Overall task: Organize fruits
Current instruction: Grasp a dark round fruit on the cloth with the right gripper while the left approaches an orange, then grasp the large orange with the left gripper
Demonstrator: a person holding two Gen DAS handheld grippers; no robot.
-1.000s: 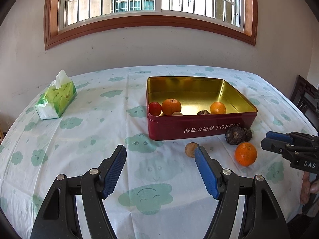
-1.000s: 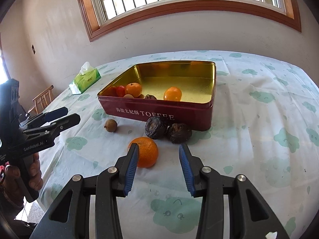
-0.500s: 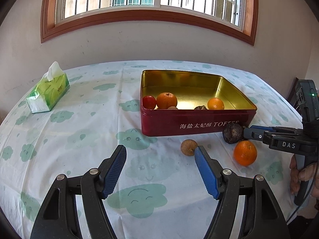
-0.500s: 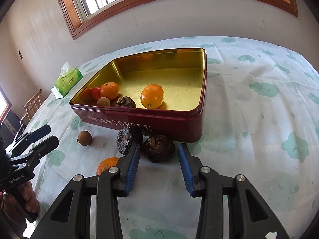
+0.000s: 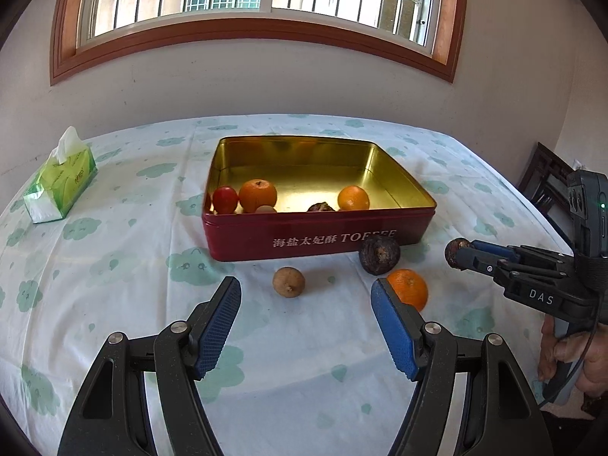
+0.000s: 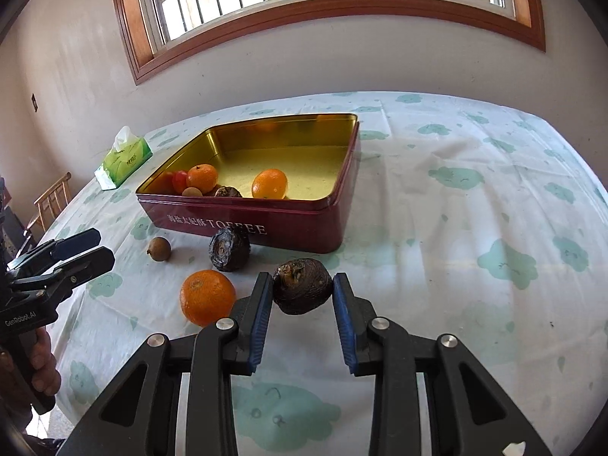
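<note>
Left wrist view: left gripper (image 5: pixel 306 321) hangs open and empty over the surface (image 5: pixel 114 304), aimed between the small brown fruit (image 5: pixel 288 282) and the orange (image 5: pixel 407 288). A dark fruit (image 5: pixel 379 254) sits just in front of the tin (image 5: pixel 319 233). At the right, the right gripper (image 5: pixel 458 254) has a second dark fruit at its tip. Tissue pack (image 5: pixel 60 180) sits far left, out of play.

Right wrist view: right gripper (image 6: pixel 303 290) is closing, the dark wrinkled fruit (image 6: pixel 302 285) squarely between the fingers (image 6: pixel 262 304), pads at its sides; contact looks made or nearly so. Advice: finish the squeeze gently, since the wrinkled fruit looks soft, then lift clear before crossing the tin (image 6: pixel 304 224) wall and set it by the fruit already inside. Keep wide of the orange (image 6: pixel 207 296) and the other dark fruit (image 6: pixel 228 249) so nothing rolls.
</note>
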